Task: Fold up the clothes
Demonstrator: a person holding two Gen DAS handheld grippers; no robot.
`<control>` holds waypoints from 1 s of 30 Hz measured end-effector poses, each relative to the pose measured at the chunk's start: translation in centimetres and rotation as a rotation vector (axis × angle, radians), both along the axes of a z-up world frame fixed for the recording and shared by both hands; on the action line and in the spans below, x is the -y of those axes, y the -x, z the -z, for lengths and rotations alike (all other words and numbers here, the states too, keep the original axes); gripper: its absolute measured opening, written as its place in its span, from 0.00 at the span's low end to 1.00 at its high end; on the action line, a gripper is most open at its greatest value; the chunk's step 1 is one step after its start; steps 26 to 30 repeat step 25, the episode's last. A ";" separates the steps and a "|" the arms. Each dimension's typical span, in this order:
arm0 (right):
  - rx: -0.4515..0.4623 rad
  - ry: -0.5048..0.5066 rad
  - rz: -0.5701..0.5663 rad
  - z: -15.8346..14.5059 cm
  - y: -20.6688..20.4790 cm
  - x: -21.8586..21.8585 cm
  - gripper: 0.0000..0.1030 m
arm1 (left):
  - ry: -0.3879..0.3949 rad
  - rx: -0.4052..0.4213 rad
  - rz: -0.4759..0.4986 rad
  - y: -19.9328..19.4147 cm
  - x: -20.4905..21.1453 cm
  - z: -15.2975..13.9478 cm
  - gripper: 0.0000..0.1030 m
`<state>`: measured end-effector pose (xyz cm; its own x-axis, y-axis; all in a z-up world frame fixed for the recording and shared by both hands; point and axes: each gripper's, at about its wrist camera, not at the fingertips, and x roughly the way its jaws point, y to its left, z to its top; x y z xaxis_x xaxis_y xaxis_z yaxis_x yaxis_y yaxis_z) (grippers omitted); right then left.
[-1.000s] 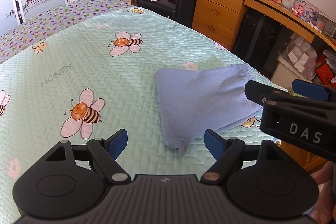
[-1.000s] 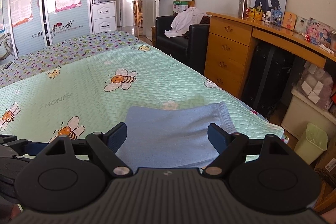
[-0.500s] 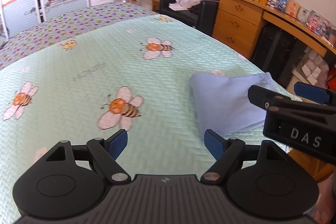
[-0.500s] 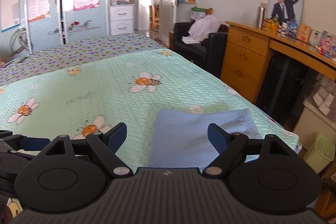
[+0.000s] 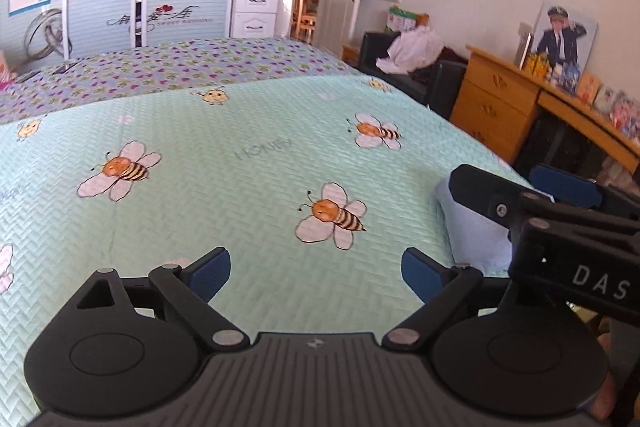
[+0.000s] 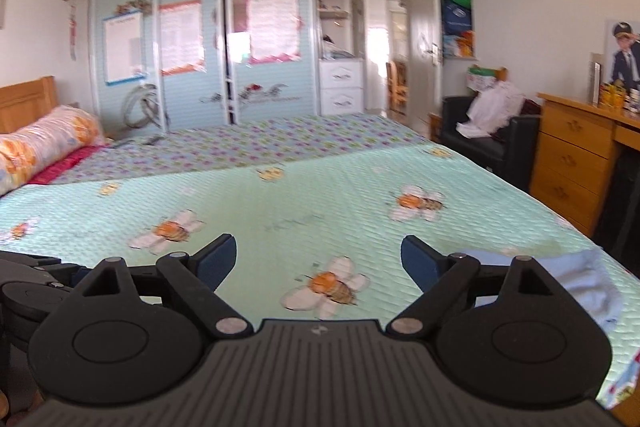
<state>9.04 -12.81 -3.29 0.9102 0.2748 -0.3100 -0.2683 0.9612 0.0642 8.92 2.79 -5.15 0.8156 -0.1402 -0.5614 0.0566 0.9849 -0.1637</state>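
Note:
A folded light blue garment (image 5: 474, 227) lies near the right edge of the bed; in the right wrist view the folded blue garment (image 6: 580, 277) shows at the lower right, partly behind the gripper body. My left gripper (image 5: 316, 273) hovers over bare bedspread left of it, jaws opening, nothing between them. My right gripper (image 6: 318, 259) also hovers over the bedspread, jaws opening and empty. The right gripper (image 5: 560, 203) appears from the side in the left wrist view, in front of the garment.
The mint bee-print bedspread (image 5: 260, 167) covers the bed, with a purple patterned sheet (image 6: 260, 143) beyond. A wooden dresser (image 5: 500, 107) and black armchair (image 6: 492, 135) stand to the right. A pillow (image 6: 44, 139) lies at the far left, wardrobe behind.
Both grippers swung left away from the folded blue garment, which slid from the middle of each view to the right edge. Both sets of jaws stand slightly wider.

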 end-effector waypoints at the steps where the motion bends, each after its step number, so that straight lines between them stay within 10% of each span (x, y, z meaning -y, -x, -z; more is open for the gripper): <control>1: 0.014 -0.012 -0.019 -0.1 0.5 -0.8 0.88 | 0.012 0.007 -0.013 0.5 -0.8 0.0 1.00; 14: 0.267 0.046 -0.108 -0.9 6.8 -9.2 1.00 | -0.079 0.172 -0.230 9.5 -8.3 -1.1 1.00; 30: 0.227 -0.114 -0.180 0.0 9.6 -11.7 0.99 | -0.126 0.270 -0.351 13.3 -11.2 -0.5 1.00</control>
